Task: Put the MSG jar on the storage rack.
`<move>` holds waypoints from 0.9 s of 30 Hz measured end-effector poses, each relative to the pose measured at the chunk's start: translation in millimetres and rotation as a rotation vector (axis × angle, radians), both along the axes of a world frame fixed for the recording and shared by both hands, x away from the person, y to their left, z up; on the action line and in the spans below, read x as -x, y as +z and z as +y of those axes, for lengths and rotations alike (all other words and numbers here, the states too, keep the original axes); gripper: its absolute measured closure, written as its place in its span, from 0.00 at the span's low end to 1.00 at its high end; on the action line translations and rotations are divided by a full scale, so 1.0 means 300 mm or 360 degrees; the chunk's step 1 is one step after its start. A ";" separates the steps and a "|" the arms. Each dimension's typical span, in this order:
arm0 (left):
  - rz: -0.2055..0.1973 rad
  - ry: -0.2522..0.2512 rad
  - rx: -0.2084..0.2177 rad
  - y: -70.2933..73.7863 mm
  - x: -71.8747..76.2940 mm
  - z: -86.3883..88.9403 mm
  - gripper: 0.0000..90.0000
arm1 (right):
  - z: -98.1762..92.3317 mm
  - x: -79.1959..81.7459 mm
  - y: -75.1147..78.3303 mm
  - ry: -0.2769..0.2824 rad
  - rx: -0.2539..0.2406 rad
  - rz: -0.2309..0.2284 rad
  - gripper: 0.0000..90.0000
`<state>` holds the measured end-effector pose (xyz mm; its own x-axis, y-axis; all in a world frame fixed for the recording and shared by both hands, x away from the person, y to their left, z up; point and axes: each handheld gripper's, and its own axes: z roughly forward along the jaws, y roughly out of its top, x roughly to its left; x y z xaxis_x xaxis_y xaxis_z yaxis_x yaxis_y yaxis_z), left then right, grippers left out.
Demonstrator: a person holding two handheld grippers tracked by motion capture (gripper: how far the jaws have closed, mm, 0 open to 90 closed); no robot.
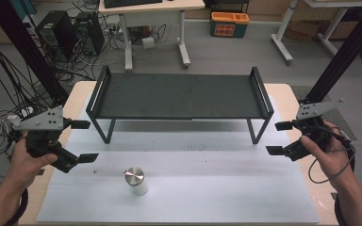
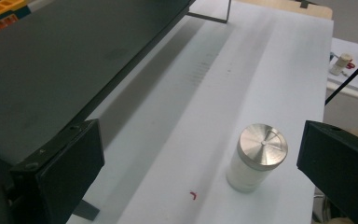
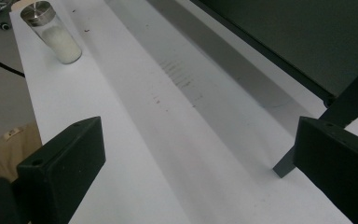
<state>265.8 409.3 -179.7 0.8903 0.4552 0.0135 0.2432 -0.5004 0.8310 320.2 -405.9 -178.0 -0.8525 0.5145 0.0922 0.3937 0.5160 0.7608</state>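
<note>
Steel-capped jar (image 1: 135,180) of white powder stands upright on the white mat (image 1: 217,197), front-left, in front of the black shelf (image 1: 179,96) and not on it; untouched so far. Left gripper (image 1: 85,141) is nearest, just left of the jar, jaws wide apart and empty, the jar between them farther ahead in its own view (image 2: 257,157); right gripper (image 1: 279,138) well apart at the right edge, also wide open, holding nothing. Looks like the very start: approach, grasp and any placing are all left.

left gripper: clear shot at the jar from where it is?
Probably yes. The left gripper is open and aimed toward the jar, which stands upright on bare white mat; nothing lies between them, and the black shelf sits behind.
</note>
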 end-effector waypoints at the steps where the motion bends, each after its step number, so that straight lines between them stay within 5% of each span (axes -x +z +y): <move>1: 0.0000 0.0000 0.0000 0.000 0.000 0.000 0.01 | 0.000 0.000 0.000 0.0000 0.0000 0.0000 0.03; 12: 0.0008 -0.0034 -0.0035 -0.023 0.011 -0.036 0.01 | 0.008 0.014 0.007 0.0013 -0.0006 -0.0014 0.03; 27: 0.0036 -0.0094 -0.0046 -0.124 0.048 -0.130 0.01 | 0.041 0.038 -0.002 0.0067 -0.0018 -0.0006 0.03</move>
<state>251.4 370.3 -216.8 0.9158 0.4015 0.0054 0.2311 -0.5381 0.8106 308.9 -393.6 -178.4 -0.8739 0.4769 0.0945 0.3687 0.5235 0.7681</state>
